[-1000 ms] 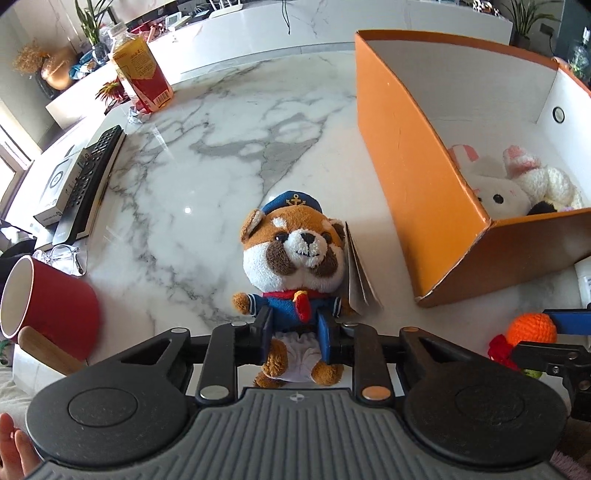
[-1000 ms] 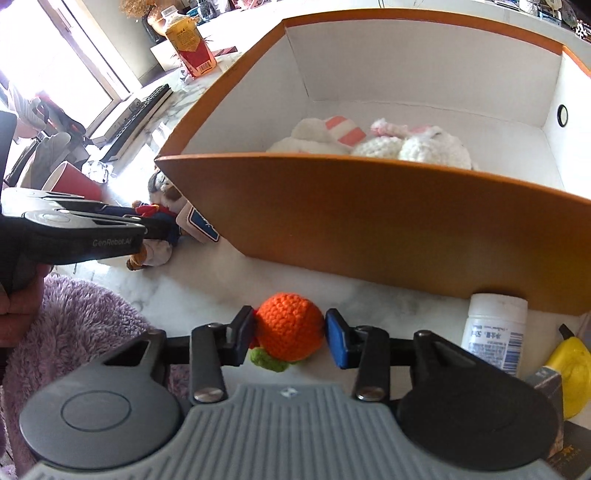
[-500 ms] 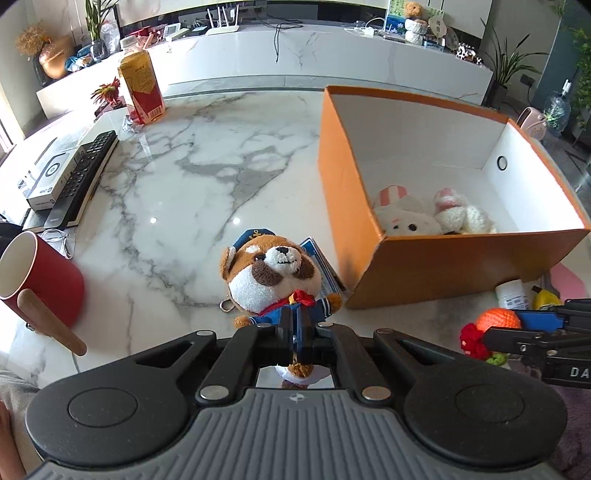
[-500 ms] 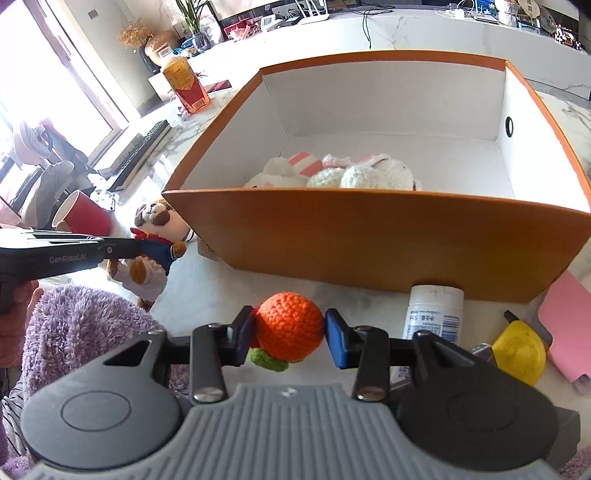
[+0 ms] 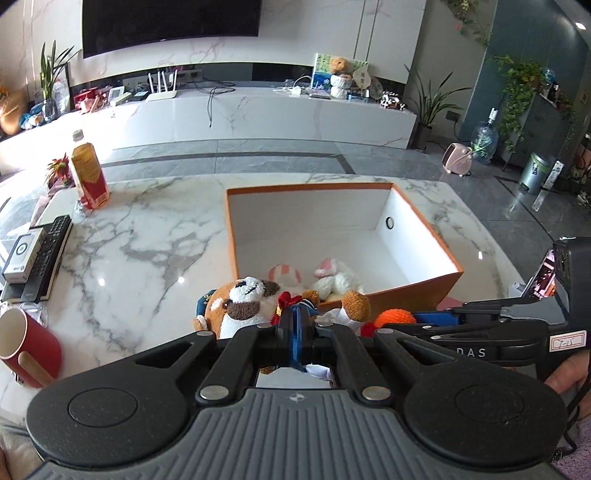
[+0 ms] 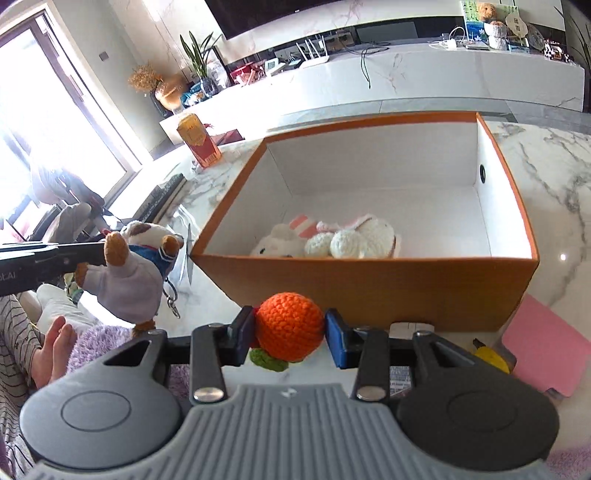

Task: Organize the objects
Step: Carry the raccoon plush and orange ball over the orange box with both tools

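Newly lifted, sideways: sailor-suited fox plush (image 5: 243, 306).

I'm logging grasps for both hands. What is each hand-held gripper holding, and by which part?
Left hand-held gripper: the plush dog, pinched at its blue-clothed torso. Right hand-held gripper: the orange crochet ball, squeezed across its sides.

Marble wall (image 5: 288, 48) — dark TV (image 5: 170, 18) — grey floor (image 5: 229, 155)

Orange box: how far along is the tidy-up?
Done: two white plush toys lie in the orange box. In hand: left claw clamps the sailor fox plush, lifted; right claw grips the orange crochet ball. Left: drop both in.
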A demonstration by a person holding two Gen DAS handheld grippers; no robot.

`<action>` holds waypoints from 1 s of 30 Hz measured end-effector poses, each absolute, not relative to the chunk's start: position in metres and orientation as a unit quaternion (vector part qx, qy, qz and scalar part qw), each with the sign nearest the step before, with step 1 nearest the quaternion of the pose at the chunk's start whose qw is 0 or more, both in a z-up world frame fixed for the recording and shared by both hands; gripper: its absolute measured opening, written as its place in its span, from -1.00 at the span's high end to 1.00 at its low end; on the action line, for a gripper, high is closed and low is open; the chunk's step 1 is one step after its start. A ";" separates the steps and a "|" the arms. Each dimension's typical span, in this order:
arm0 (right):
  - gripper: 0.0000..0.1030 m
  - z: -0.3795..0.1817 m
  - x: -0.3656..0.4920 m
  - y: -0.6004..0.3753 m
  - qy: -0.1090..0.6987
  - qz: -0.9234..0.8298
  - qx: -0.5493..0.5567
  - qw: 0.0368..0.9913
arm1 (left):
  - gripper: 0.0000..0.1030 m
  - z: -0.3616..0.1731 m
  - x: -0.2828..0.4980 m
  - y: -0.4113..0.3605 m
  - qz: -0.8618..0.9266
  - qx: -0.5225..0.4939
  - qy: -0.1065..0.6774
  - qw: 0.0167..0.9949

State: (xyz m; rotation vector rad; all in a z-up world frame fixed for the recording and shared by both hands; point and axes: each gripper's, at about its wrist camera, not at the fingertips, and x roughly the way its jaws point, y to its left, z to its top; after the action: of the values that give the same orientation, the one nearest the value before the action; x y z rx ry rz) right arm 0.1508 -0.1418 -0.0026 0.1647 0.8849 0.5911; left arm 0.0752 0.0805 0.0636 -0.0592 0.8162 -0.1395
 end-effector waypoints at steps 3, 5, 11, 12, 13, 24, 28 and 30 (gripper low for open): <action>0.16 0.013 0.155 -0.147 0.399 0.288 0.086 0.866 | 0.96 0.076 0.086 0.069 -0.088 -0.012 0.386 0.918; 0.16 0.022 0.160 -0.148 0.386 0.288 0.084 0.872 | 0.96 0.083 0.095 0.060 -0.100 0.007 0.379 0.920; 0.16 0.034 0.188 -0.154 0.371 0.277 0.082 0.882 | 0.96 0.093 0.132 0.033 -0.119 0.075 0.363 0.921; 0.16 0.035 0.194 -0.154 0.371 0.273 0.081 0.884 | 0.96 0.093 0.138 0.030 -0.120 0.084 0.361 0.921; 0.16 0.034 0.200 -0.155 0.371 0.270 0.080 0.885 | 0.96 0.092 0.145 0.026 -0.121 0.096 0.359 0.921; 0.16 0.014 0.270 -0.156 0.399 0.249 0.069 0.880 | 0.96 0.050 0.215 0.002 -0.142 0.190 0.376 0.896; 0.16 0.005 0.291 -0.155 0.410 0.243 0.063 0.877 | 0.96 0.029 0.238 0.004 -0.140 0.208 0.396 0.883; 0.16 0.000 0.300 -0.154 0.415 0.242 0.061 0.875 | 0.96 0.019 0.248 0.004 -0.145 0.222 0.403 0.876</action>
State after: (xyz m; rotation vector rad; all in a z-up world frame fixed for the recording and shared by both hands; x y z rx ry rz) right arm 0.2997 -0.1539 0.0003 0.1280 0.8666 0.5046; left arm 0.2482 0.0041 0.0194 0.4630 0.8420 -0.3031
